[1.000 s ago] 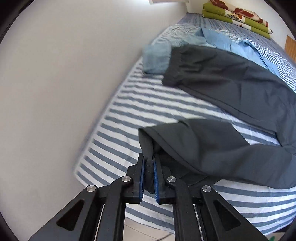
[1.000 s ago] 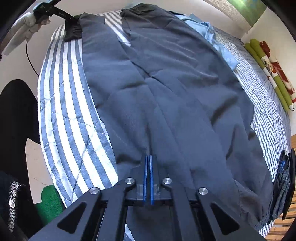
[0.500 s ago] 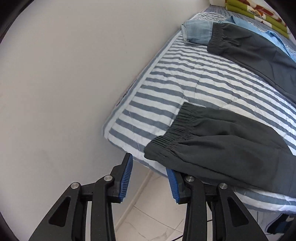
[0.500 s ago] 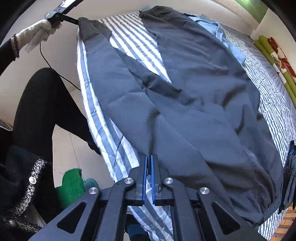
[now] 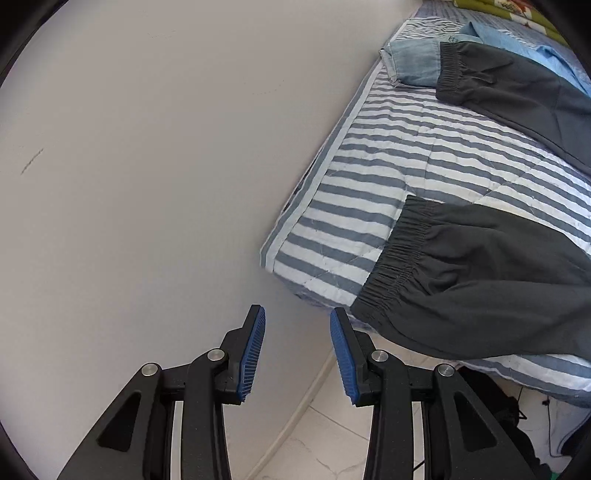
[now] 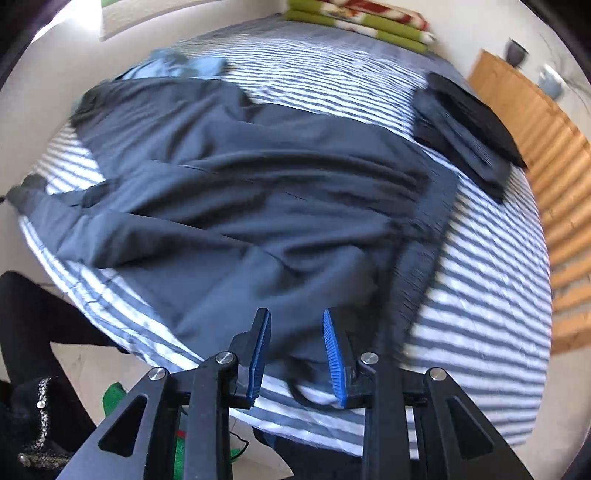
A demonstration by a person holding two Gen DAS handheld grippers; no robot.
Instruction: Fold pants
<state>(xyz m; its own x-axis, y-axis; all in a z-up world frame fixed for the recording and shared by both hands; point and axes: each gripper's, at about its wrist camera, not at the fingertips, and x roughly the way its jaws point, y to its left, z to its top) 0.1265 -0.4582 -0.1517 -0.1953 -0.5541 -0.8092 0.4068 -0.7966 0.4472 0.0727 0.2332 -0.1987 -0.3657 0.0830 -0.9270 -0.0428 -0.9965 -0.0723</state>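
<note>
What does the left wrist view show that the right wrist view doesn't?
Left only: the wall, the left gripper open, and a cuff near the bed's corner. Right only: the right gripper open over the waist end, folded dark clothes and a wooden floor. Both show the pants on the striped bed.

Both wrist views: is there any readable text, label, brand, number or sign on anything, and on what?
None can be read in either view.
The dark pants, the striped bedspread and the folded dark clothes show no print or tag.
The green and red patterned blanket carries only shapes, blurred.
Left gripper and right gripper: no markings.
</note>
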